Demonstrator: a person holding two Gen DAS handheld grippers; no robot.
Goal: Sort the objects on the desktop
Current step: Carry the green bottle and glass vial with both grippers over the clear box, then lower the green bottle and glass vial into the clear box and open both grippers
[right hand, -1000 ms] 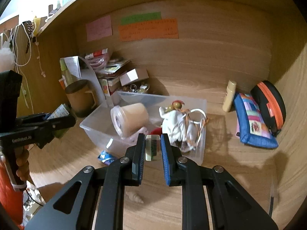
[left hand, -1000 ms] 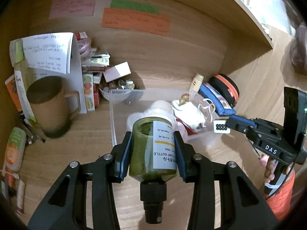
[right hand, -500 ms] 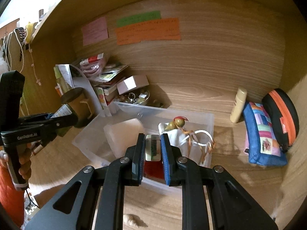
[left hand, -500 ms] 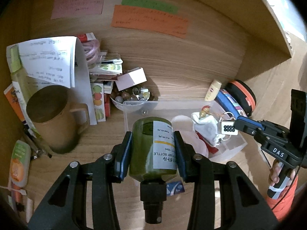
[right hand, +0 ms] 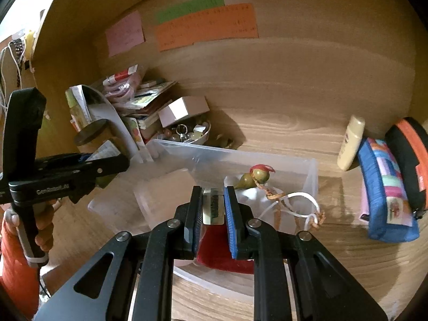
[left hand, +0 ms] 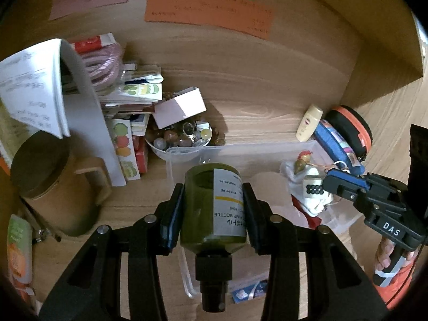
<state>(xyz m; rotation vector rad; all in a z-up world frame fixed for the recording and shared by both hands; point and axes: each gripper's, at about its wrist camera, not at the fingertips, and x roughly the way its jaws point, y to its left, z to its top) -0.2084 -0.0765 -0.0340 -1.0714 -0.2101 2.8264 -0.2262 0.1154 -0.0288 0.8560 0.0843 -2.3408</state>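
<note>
- Our left tool (left hand: 214, 211) is clenched on the dark green plastic pump bottle with a white label (left hand: 214, 208), carried just over the near-left wall of the clear plastic storage bin (left hand: 240, 151) on the wooden desk (left hand: 267, 112).
- Our right tool (right hand: 212, 208) grips 1 small white mahjong tile with black dots (left hand: 313, 187) above the bin's middle.
- We judge both items are arriving for drop-off; next, lower each inside the bin, clear of the white pouch with a gourd charm (right hand: 254, 179), then release.

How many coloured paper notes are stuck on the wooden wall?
3: a pink note on the left, a green note to its right, and an orange note just below the green one.
</note>
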